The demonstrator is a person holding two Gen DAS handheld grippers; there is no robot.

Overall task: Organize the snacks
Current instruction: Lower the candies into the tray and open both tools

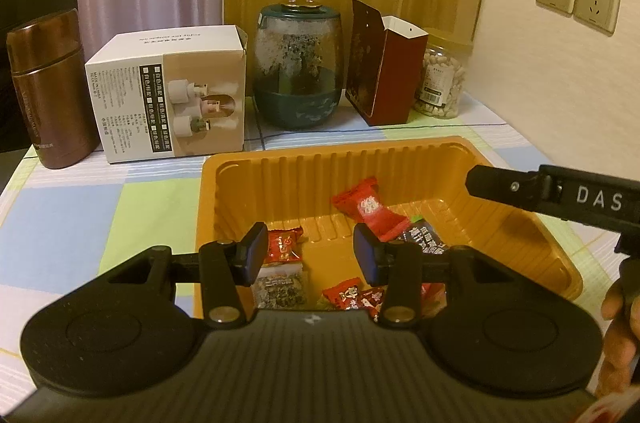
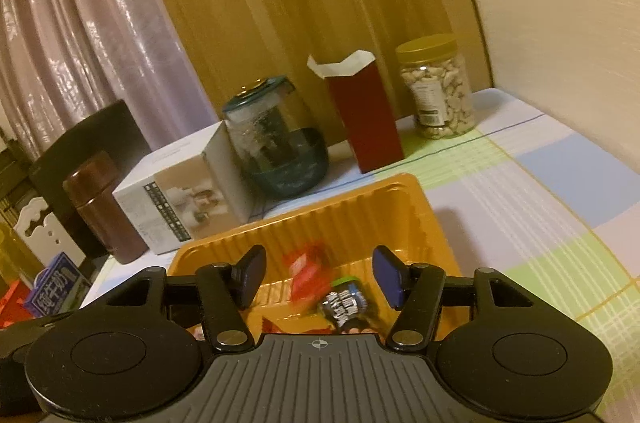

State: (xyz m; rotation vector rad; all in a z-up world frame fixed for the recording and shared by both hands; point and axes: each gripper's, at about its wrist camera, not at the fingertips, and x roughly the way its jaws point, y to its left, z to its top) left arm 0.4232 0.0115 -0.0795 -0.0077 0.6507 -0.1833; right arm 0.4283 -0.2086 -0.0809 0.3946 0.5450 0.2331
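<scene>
Both grippers hang over the orange tray (image 1: pixel 400 159), which sits on the checked tablecloth (image 1: pixel 80 215) in front of a row of things: a brown flask (image 1: pixel 48 91), a white box (image 1: pixel 168 95), a glass jar (image 1: pixel 298 67), a dark red carton (image 1: pixel 380 71) and a jar of nuts (image 1: pixel 440 79). The snacks already lie in the tray: a long red packet (image 1: pixel 370 209), small red sweets (image 1: pixel 284 243) and a dark packet with white lettering (image 1: pixel 424 235), with a few more under the left gripper (image 1: pixel 310 251). That gripper's jaws stand apart with nothing between them; the right gripper (image 2: pixel 320 275) is likewise spread wide and empty, above the dark packet (image 2: pixel 346 303) and a red one (image 2: pixel 308 267) (this picture is smeared, so I cannot be sure whether either wrapper is touching a pad, though it looks as if neither is). As a judgement, the step in hand falls between placings: the tray is partly filled and both tools are free. No loose snack shows on the cloth, so the next move probably calls for looking outside these views for one, or else for tidying the pile, lowering one open gripper squarely over a single wrapper and closing gently on it.
</scene>
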